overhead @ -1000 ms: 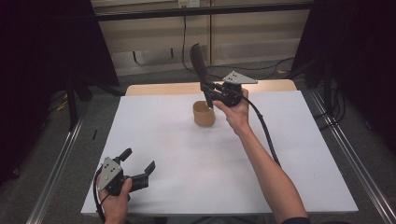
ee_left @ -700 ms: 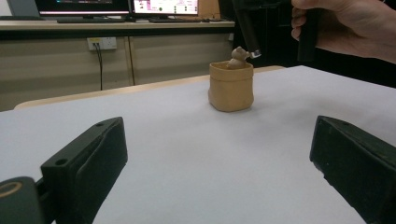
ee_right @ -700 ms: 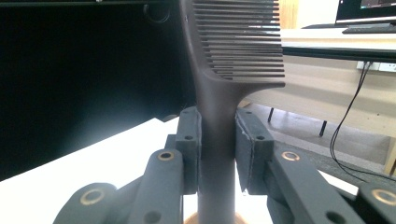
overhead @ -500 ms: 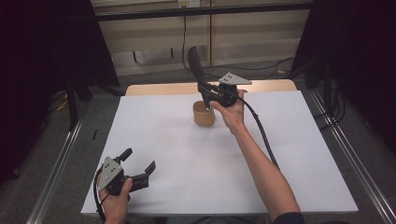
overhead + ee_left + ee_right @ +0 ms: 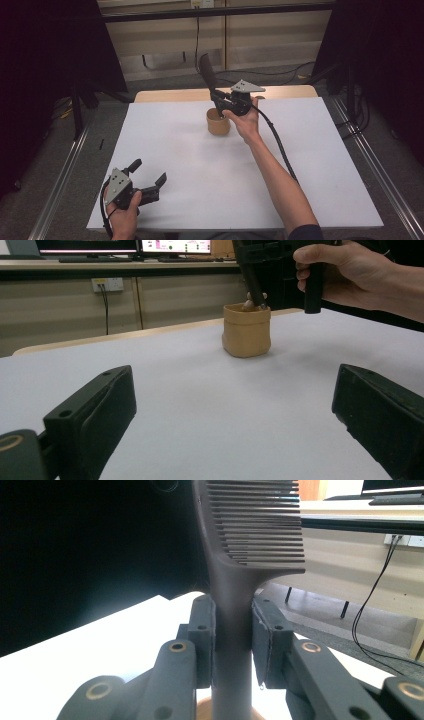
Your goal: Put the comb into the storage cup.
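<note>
A dark comb stands upright, my right gripper shut on its handle. In the high view the comb rises over a small tan cup at the far middle of the white table, and my right gripper holds it just above the cup's rim. In the left gripper view the comb's handle reaches down into the cup. My left gripper rests open near the table's front left edge, its jaws wide apart with nothing between them.
A wooden strip runs along the table's far edge. Metal rails flank the table on both sides. Black curtains stand at the left and right. A cable trails from my right gripper along the forearm.
My right gripper has sunk a little with the comb, bringing its handle lower into the cup. My left gripper has kept still.
</note>
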The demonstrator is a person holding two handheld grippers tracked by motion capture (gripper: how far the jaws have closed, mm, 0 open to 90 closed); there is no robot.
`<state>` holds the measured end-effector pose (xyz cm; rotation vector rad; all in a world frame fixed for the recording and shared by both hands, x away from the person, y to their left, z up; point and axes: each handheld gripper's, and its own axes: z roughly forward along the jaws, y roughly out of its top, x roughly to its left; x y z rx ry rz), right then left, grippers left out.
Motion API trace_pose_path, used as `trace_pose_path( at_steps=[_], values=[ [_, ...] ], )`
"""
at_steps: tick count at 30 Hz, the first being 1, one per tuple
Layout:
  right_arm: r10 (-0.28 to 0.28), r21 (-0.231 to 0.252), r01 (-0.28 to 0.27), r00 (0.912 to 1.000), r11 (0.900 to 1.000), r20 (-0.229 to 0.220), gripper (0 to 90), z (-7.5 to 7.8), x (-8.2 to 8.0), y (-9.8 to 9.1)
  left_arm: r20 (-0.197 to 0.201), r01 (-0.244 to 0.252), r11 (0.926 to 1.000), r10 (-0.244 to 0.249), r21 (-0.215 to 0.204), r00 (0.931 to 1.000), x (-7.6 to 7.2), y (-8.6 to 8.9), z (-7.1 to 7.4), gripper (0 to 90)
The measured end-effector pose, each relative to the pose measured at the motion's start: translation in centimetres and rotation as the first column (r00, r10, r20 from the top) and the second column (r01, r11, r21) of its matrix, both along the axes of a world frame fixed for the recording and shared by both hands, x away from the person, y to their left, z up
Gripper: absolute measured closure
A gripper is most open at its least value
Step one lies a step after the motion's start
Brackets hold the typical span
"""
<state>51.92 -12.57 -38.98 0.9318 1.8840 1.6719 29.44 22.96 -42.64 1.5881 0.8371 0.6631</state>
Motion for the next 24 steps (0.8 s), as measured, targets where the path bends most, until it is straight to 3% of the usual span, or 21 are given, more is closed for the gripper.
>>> trace_pose_path(
  at_steps=[15, 24],
  values=[
    [0.017, -0.03, -0.017, 0.9999, 0.9994, -0.003, 73.0, -1.0, -0.4, 0.5, 0.003, 0.005, 1.0, -0.005, 0.0, 1.0, 0.0, 0.0, 0.0, 4.1],
    [0.0, -0.047, 0.0, 1.0, 0.9989, -0.007, 73.0, -1.7, -0.8, 0.0, 0.001, 0.007, 1.0, -0.007, -0.001, 1.0, 0.0, 0.0, 0.0, 4.1]
  ],
)
